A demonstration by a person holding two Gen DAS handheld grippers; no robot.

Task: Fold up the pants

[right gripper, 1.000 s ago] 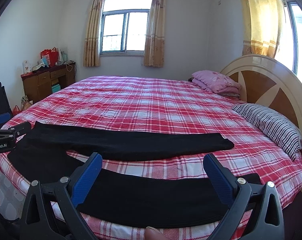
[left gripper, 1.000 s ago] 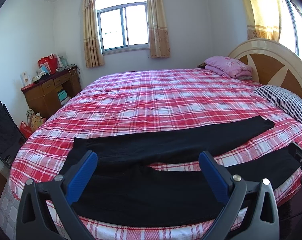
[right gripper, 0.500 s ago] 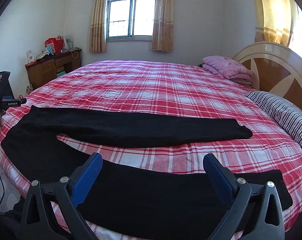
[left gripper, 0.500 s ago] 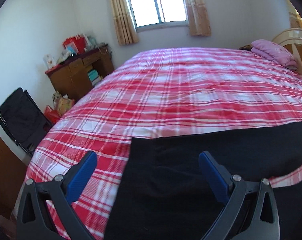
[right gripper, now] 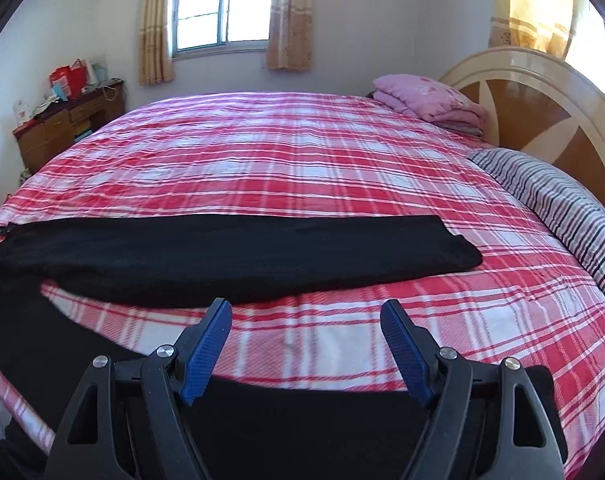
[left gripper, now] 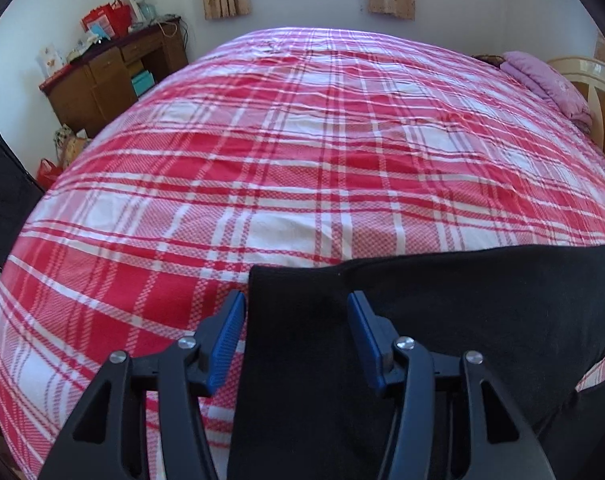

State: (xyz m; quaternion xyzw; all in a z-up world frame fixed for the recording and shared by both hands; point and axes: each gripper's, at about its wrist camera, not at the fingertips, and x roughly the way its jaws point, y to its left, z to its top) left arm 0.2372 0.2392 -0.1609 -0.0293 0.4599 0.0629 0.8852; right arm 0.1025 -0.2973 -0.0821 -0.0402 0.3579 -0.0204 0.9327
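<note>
A pair of black knit pants (right gripper: 230,254) lies spread flat along the near edge of a wide bed under a red-and-white plaid cover (right gripper: 302,160). One leg stretches across the cover toward the striped grey-and-white pillow (right gripper: 562,216) at the headboard end; the other leg runs along the very near edge, partly under the right tongs. A strip of plaid shows between the two legs.

The left tongs (left gripper: 296,306) hang over the waist end of the pants (left gripper: 422,320), near the foot-end corner of the bed. Their blue-padded jaws are closing, one pad at the waist's outer edge and the other over the black cloth, so that the cloth's corner lies between them; the pads do not yet pinch it.

The right tongs (right gripper: 306,314) hover over the near leg, close to its cuff. Their jaws are closing too, spread wide, with plaid cover and the leg's upper edge seen between them and no cloth gripped.

A folded pink blanket (right gripper: 430,100) rests at the far headboard corner. A brown wooden cabinet (left gripper: 110,76) stands beside the bed's foot end.
</note>
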